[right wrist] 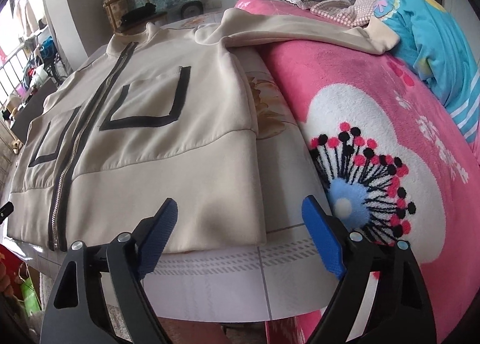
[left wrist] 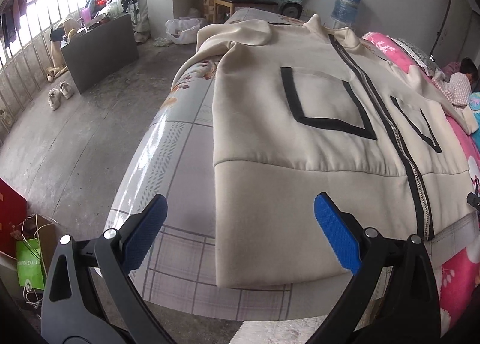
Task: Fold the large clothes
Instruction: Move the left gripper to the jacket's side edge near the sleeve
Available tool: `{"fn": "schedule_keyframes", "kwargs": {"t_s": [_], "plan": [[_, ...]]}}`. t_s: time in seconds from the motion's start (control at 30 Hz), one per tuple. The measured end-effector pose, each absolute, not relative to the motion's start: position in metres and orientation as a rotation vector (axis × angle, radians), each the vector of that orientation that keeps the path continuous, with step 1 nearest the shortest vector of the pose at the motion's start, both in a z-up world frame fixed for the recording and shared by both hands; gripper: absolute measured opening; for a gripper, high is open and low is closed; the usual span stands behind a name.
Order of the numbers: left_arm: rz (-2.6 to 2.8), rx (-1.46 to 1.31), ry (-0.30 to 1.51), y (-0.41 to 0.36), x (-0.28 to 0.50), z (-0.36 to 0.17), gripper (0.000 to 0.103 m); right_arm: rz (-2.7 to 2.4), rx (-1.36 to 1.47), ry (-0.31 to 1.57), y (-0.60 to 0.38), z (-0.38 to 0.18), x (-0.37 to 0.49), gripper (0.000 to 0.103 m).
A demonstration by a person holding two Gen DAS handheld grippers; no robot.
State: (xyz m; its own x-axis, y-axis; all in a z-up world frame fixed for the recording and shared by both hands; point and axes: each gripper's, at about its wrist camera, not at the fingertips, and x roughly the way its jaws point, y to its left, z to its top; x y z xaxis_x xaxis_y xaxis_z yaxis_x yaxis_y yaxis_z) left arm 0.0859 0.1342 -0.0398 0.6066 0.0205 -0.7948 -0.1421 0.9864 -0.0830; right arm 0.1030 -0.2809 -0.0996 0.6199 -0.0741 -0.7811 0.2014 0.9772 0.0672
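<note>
A cream zip-up jacket (left wrist: 300, 164) with black-trimmed pockets lies flat, front up, on the bed (left wrist: 186, 164). Its hem faces me and both sleeves spread out sideways. My left gripper (left wrist: 240, 209) hovers open over the jacket's near left hem corner, blue pads wide apart, with nothing gripped. In the right wrist view the same jacket (right wrist: 144, 140) fills the left half. There my right gripper (right wrist: 240, 209) stands open above the near right hem corner, and its pads touch no cloth. One sleeve (right wrist: 300, 31) stretches right across the pink blanket.
A pink flowered blanket (right wrist: 375, 122) and a blue garment (right wrist: 435, 43) lie on the bed's right side. A person lies at the far right (left wrist: 462, 82). On the floor to the left are a dark cabinet (left wrist: 102, 46), shoes (left wrist: 61, 93) and a green bag (left wrist: 30, 263).
</note>
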Motion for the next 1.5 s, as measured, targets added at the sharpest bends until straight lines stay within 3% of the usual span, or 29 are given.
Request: {"fn": "schedule_keyframes", "kwargs": {"t_s": [0.07,0.1,0.3,0.43,0.53,0.6,0.93,1.27,1.3,1.37,1.4,1.43,1.5], "plan": [[0.113,-0.144,0.918,0.138,0.087,-0.043,0.084,-0.154,0.139,0.887,-0.279,-0.099,0.104,0.071],[0.121,-0.147,0.926,0.141,0.088,-0.045,0.070,-0.152,0.138,0.888,-0.278,-0.098,0.104,0.065],[0.145,-0.119,0.918,0.142,0.086,-0.046,0.049,-0.155,0.125,0.898,-0.277,-0.099,0.104,0.039],[0.106,-0.125,0.910,0.138,0.088,-0.045,0.020,-0.161,0.083,0.902,-0.274,-0.105,0.111,0.023],[0.109,-0.076,0.913,0.132,0.091,-0.043,0.008,-0.149,0.047,0.897,-0.270,-0.103,0.114,0.010],[0.100,-0.045,0.909,0.129,0.091,-0.037,0.005,-0.134,0.062,0.883,-0.271,-0.096,0.112,0.007],[0.037,0.014,0.826,0.129,0.056,0.011,0.004,-0.095,0.128,0.820,-0.268,-0.063,0.058,0.006],[0.048,-0.070,0.953,0.159,0.031,-0.012,0.008,-0.087,0.220,0.904,-0.278,-0.083,0.009,0.007],[0.049,-0.083,0.940,0.164,0.031,-0.008,0.009,-0.073,0.232,0.895,-0.279,-0.080,0.009,0.011],[0.060,-0.100,0.908,0.174,0.029,0.000,0.022,-0.067,0.214,0.854,-0.275,-0.067,0.009,0.036],[0.071,-0.109,0.891,0.179,0.029,0.004,0.033,-0.071,0.193,0.832,-0.271,-0.061,0.010,0.055],[0.084,-0.121,0.875,0.185,0.030,0.008,0.042,-0.070,0.176,0.814,-0.267,-0.055,0.013,0.062],[0.107,-0.147,0.850,0.198,0.032,0.016,0.048,-0.042,0.145,0.793,-0.256,-0.046,0.023,0.062]]}}
